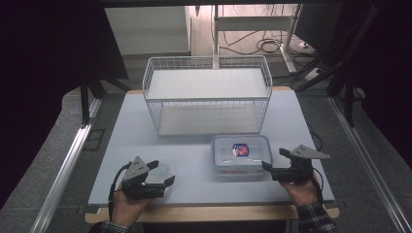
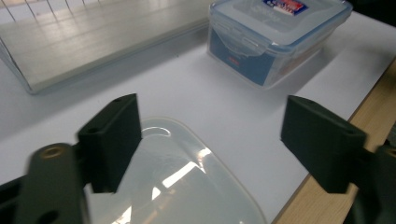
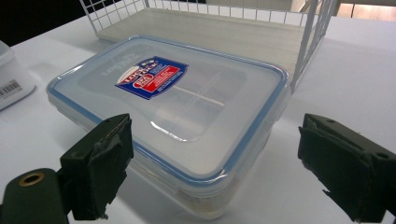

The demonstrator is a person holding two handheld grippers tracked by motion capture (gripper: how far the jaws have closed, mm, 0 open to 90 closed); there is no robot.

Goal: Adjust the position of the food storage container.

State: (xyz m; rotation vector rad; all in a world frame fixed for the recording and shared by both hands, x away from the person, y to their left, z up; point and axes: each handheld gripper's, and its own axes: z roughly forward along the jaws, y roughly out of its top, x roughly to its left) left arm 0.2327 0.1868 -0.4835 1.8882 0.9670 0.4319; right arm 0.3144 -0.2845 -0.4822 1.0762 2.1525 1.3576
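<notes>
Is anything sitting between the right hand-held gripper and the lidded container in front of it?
Nothing visible. The right hand-held gripper has its jaws open with a corner of the lidded container already between them, and only bare table lies around that corner. The wire basket stands behind the container, out of the way.

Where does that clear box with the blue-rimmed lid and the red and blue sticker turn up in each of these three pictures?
High view: the lidded box sits right of centre, in front of the wire basket.
Left gripper view: top right, beyond the open jaws.
Right gripper view: centre, just ahead of the open jaws.
Shared landmark: the wire basket stands behind the box in all three.
</notes>
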